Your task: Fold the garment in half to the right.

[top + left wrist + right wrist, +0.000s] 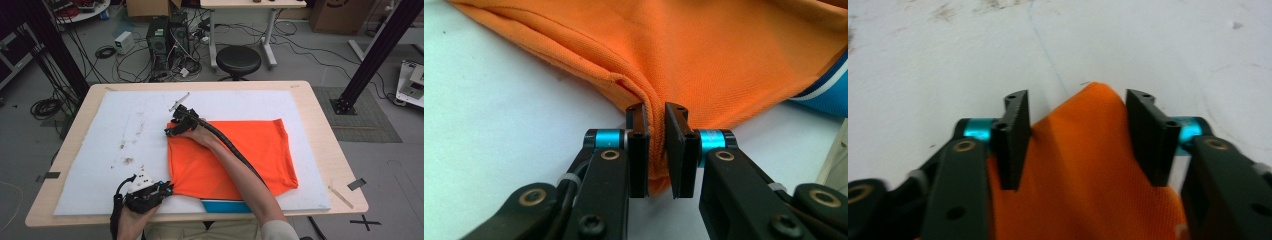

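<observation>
A white sheet (125,140), stained in spots, covers the wooden table (320,125). Beyond the table stand a black round stool (238,60) and a computer tower (157,40) among loose cables (45,106) on the grey floor (380,165).

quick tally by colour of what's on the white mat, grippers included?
Orange: 1, the orange garment
Blue with white stripe: 1, the blue piece poking out under the garment's near edge
Black: 2, the left gripper and the right gripper
Total: 4
</observation>
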